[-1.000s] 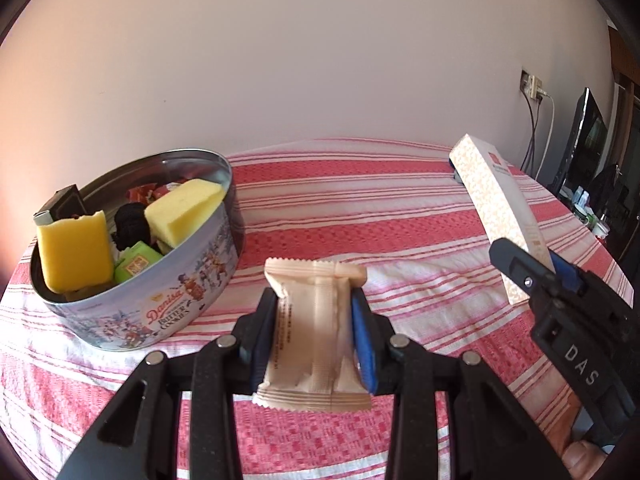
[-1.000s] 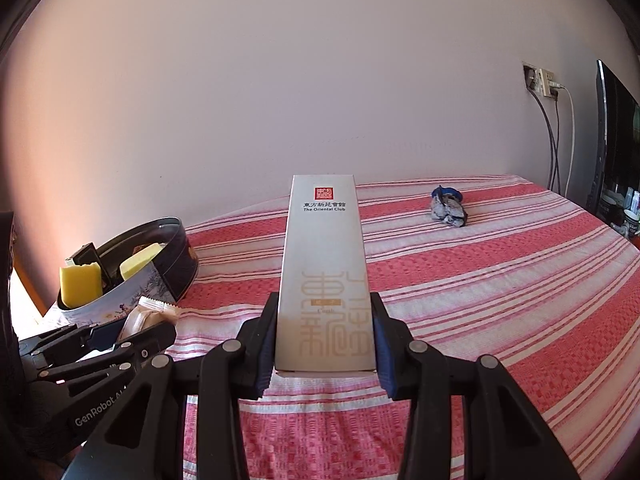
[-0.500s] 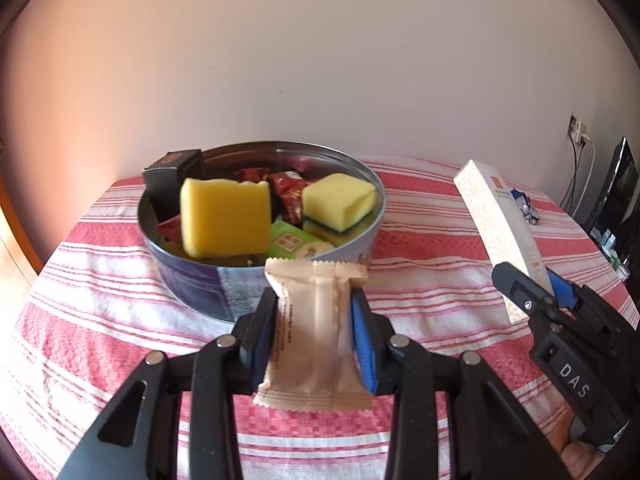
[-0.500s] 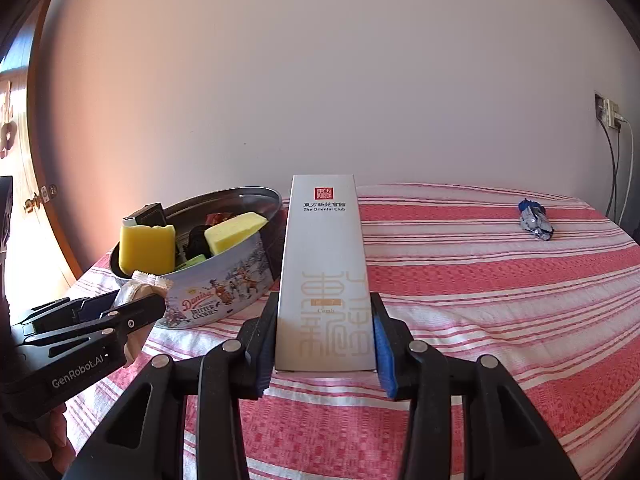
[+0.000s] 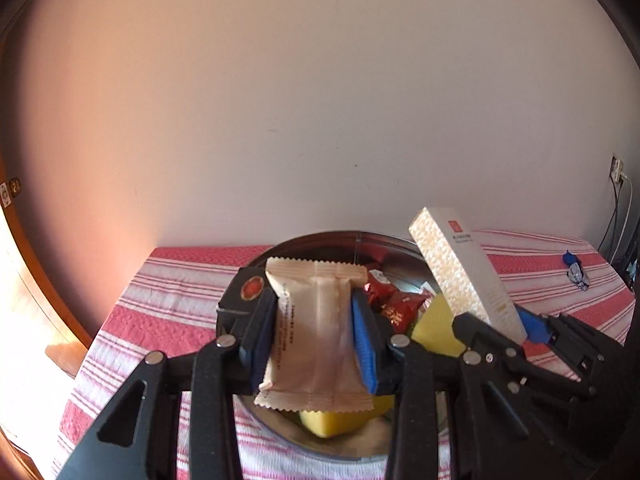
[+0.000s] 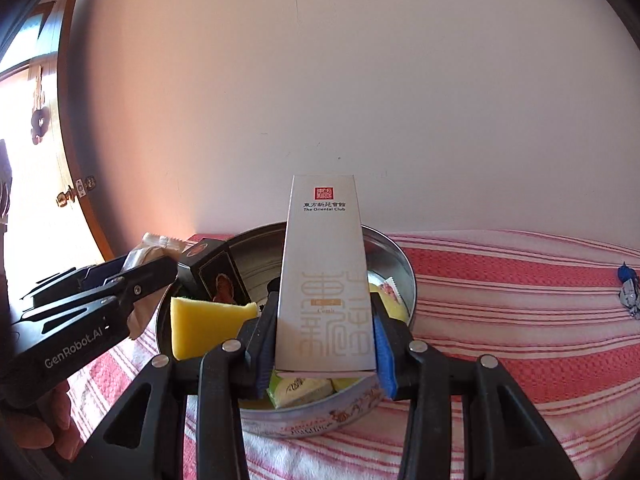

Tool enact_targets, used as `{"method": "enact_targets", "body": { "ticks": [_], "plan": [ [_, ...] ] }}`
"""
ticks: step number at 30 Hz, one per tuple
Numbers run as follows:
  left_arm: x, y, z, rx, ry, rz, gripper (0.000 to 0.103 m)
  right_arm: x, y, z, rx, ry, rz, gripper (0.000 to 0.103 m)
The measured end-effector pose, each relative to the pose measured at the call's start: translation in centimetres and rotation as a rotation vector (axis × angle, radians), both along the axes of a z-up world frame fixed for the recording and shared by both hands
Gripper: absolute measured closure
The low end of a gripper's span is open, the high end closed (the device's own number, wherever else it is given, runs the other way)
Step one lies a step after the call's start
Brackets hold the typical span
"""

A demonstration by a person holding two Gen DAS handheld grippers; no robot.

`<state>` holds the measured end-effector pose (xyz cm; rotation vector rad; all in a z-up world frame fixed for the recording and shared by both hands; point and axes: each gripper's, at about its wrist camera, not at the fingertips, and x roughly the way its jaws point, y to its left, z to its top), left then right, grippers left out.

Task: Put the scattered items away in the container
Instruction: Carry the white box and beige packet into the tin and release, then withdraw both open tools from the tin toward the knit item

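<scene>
Moved: both grippers are now hanging over the round tin (image 6: 394, 258); a moment ago they were off to its side, and the tin was sitting farther away.
Left gripper (image 5: 316, 330): its jaws are squeezing a tan snack packet (image 5: 316, 320), holding it up over the tin.
Right gripper (image 6: 325, 336): its jaws are squeezing a long white box (image 6: 325, 280), which is standing up tall over the middle of the tin.
Tin: it is sitting on the bench with the red and white striped cloth (image 6: 500, 304).
Inside the tin: a yellow sponge (image 6: 204, 326), a dark little box (image 6: 218, 276), red candy wrappers (image 5: 394, 306) and a green packet (image 6: 298, 390) are lying there.
Away from the tin: a small blue and white wrapper (image 6: 629, 294) is lying on the cloth, well apart, to the right.
Hand: fingers (image 6: 36, 428) are showing under the left gripper.
</scene>
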<state>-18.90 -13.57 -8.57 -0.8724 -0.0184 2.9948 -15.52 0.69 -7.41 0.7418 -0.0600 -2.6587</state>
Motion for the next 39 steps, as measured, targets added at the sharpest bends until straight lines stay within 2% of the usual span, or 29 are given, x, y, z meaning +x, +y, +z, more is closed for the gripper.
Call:
{"method": "enact_targets", "body": {
  "ticks": [3, 5, 7, 8, 11, 15, 20, 26, 29, 34, 39],
  "plan": [
    [-4.3, 0.5, -0.8, -0.025, -0.035, 0.014, 0.06, -2.5, -0.8, -1.0, -0.04, -0.052, 0.017, 0.059],
    [-6.3, 0.6, -1.8, -0.061, -0.063, 0.037, 0.02, -3.2, -1.1, -1.6, -0.065, -0.07, 0.042, 0.058],
    [-6.6, 0.3, -2.5, -0.09, -0.042, 0.078, 0.006, -3.2, -1.4, -2.2, -0.063, -0.064, 0.058, 0.058],
    [-6.4, 0.1, -2.6, -0.105, -0.035, 0.089, 0.003, -3.1, -1.5, -2.3, -0.054, -0.051, 0.068, 0.056],
    [-5.2, -0.8, -2.1, -0.121, 0.015, 0.165, 0.001, -2.1, -1.6, -2.2, -0.033, -0.017, 0.074, 0.042],
    [-4.5, -3.1, -1.0, -0.051, 0.073, 0.219, 0.0, -0.5, -0.3, -1.3, -0.051, 0.057, 0.021, 0.042],
    [-4.2, -2.1, -0.8, -0.087, 0.089, 0.206, 0.0, 0.0, 2.2, -0.8, -0.093, 0.113, -0.093, 0.042],
    [-1.7, 0.7, -0.7, -0.073, 0.112, 0.163, 0.0, 0.5, 4.2, -0.7, -0.095, 0.126, -0.173, 0.042],
    [0.4, 2.1, -1.7, -0.076, 0.123, 0.151, 0.0, 1.8, 5.6, -0.9, -0.061, 0.153, -0.252, 0.042],
    [3.5, 4.0, -3.5, 0.012, 0.114, 0.123, 0.0, 3.1, 8.1, -2.2, -0.023, 0.13, -0.336, 0.042],
    [5.3, 6.5, -4.7, -0.016, 0.108, 0.098, 0.0, 4.9, 8.3, -2.4, 0.069, 0.183, -0.356, 0.042]
  ]
}}
